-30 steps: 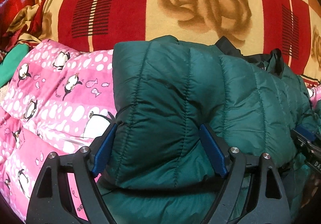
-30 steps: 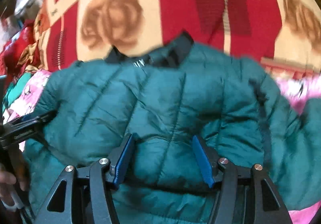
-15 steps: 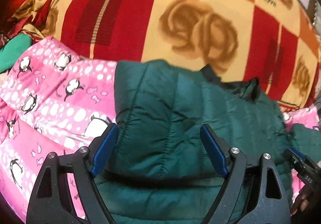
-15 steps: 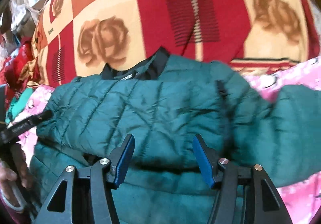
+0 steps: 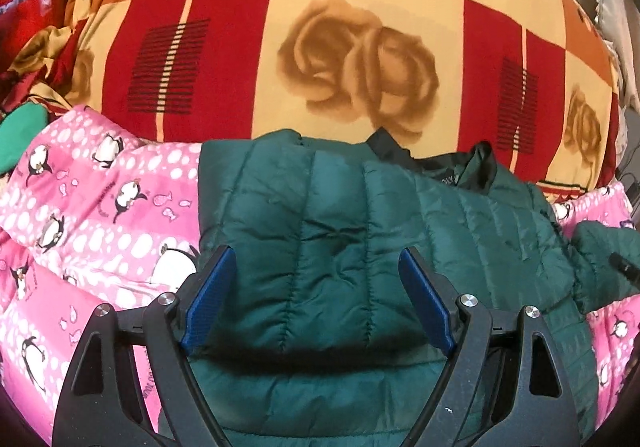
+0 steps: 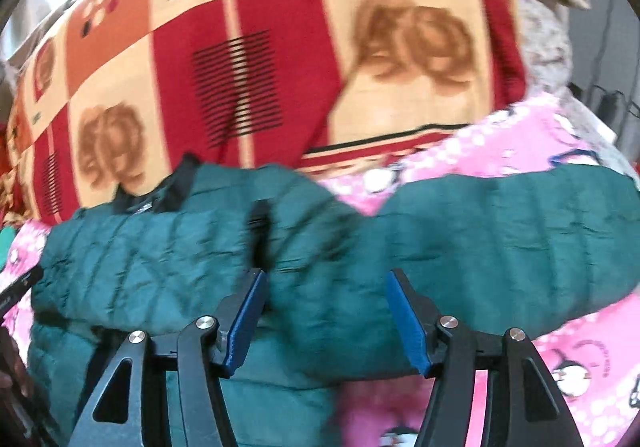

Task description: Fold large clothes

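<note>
both grippers, left point(image 5: 316, 287) and right point(image 6: 324, 307), held fingers wide over a puffy, slippery-looking green jacket point(image 5: 340, 231), likely best pinched at its sleeve point(image 6: 500, 231).

Green jacket point(image 5: 328, 247): quilted synthetic cloth, stitched in channels, slight sheen, finely wrinkled; collar lining point(image 5: 440, 163) darker and smoother. Pink penguin quilt point(image 5: 100, 215): soft printed cloth, matt, puffy. Checked rose blanket point(image 5: 320, 47): fleecy cloth, matt, slightly fuzzy. Left tool point(image 5: 316, 295): black matt plastic frame, blue ribbed pads point(image 5: 208, 299), bright metal rivets. Right tool point(image 6: 326, 317): same black plastic, blue pads point(image 6: 406, 319), metal rivets.
</note>
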The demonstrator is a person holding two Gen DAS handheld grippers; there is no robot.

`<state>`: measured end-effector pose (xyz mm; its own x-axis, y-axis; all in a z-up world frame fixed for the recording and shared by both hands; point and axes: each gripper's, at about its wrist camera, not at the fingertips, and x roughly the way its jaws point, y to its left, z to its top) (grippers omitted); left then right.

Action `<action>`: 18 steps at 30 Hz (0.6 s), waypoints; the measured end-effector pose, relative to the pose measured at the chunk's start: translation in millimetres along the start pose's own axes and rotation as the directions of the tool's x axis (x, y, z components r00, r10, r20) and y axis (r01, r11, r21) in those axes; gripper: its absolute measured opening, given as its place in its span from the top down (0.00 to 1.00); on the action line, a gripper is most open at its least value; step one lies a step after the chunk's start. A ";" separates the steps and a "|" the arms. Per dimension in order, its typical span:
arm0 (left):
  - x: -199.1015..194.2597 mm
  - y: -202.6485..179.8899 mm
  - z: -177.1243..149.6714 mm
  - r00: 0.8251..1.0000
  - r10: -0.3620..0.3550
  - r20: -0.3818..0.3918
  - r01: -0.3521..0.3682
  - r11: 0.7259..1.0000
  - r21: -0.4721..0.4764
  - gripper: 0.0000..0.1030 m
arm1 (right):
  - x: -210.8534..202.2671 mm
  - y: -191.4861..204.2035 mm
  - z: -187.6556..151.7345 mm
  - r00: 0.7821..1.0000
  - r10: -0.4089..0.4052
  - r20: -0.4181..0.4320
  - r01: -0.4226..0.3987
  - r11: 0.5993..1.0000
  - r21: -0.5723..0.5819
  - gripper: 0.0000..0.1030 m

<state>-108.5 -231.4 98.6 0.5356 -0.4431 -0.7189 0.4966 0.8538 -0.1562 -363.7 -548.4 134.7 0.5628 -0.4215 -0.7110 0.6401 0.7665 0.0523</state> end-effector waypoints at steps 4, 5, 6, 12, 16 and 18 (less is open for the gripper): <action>-0.6 -1.9 -1.1 1.000 0.001 0.014 -0.002 1.000 0.010 0.19 | -2.9 -31.5 4.3 0.999 -0.054 0.006 0.053 0.998 0.042 0.41; -0.9 -2.4 -0.8 1.000 0.001 0.020 -0.001 1.000 0.013 0.19 | -3.8 -39.2 5.2 0.998 -0.069 0.007 0.069 0.996 0.051 0.41; -2.0 -2.5 -0.2 1.000 0.000 0.025 0.000 1.000 0.015 0.19 | -5.0 -47.6 5.8 0.996 -0.084 0.010 0.083 0.995 0.063 0.41; -16.2 0.7 4.7 0.996 -0.017 0.086 0.017 1.000 0.000 0.19 | -13.9 -91.3 5.5 0.988 -0.150 0.020 0.147 0.981 0.124 0.41; -23.7 1.0 6.2 0.993 -0.015 0.116 0.016 1.000 -0.004 0.19 | -24.4 -127.6 3.5 0.980 -0.194 0.032 0.184 0.963 0.194 0.41; -23.9 1.0 6.0 0.993 -0.015 0.115 0.015 1.000 -0.005 0.19 | -27.8 -144.2 1.5 0.977 -0.210 0.035 0.196 0.952 0.235 0.41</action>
<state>-116.7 -221.6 119.7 0.6029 -0.4841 -0.6342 0.5016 0.8481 -0.1705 -470.9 -647.9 148.0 0.4340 -0.5896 -0.6812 0.8426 0.5332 0.0754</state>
